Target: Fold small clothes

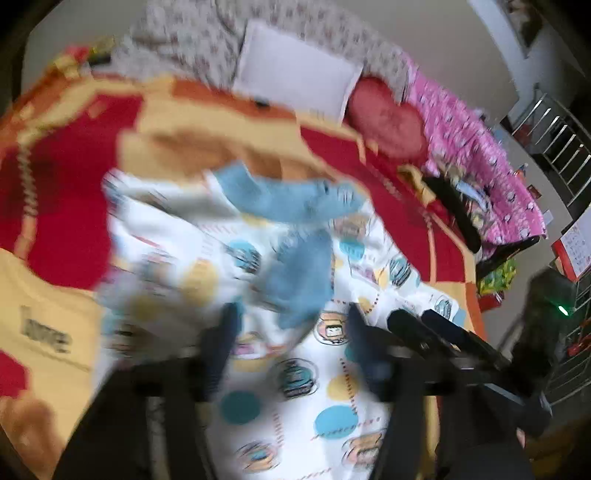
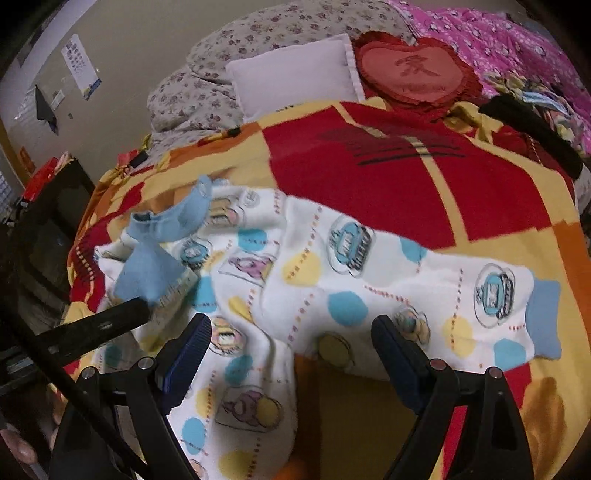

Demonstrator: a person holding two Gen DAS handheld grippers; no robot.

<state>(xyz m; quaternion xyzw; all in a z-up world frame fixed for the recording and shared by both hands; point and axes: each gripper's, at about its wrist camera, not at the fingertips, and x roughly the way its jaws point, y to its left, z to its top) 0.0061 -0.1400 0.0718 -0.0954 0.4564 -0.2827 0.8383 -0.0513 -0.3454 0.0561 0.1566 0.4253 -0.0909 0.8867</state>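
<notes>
Printed white baby pants [image 2: 332, 280] with dots and cartoon patches lie spread on the red-and-yellow blanket [image 2: 369, 177], unfolded. One leg runs out toward 3 o'clock in the right wrist view, ending in a blue cuff [image 2: 543, 321]. The other leg drops toward 6 o'clock over the bed edge. Fabric is rumpled, with no crease made yet.

Two light blue socks sit on the pants' upper left part. One sock [image 2: 184, 214] lies at about 10 o'clock from the pants' middle, and the other sock [image 2: 147, 273] is just below it. Both are loose and crumpled, not paired or folded.

Left gripper [image 1: 291, 321]: jaws apart, nothing pinched. A blue sock [image 1: 299, 280] hangs just ahead of the tips, and I judge it free, though blur makes contact hard to call. Right gripper [image 2: 291, 332]: jaws wide apart, hovering over the crotch area of the pants, holding nothing, pads not pressing cloth.

Progress call: early stage. Nothing looks folded; the pants still need flattening and folding, and the socks need moving off and folding.

Further out are a white pillow [image 2: 295, 74] at 12 o'clock, a red heart cushion [image 2: 413, 70] at 1 o'clock, a floral quilt [image 2: 221, 62] behind it and a pink quilt [image 2: 498, 33] at 2 o'clock. A black strap-like item [image 2: 532, 125] lies by the far right edge.
</notes>
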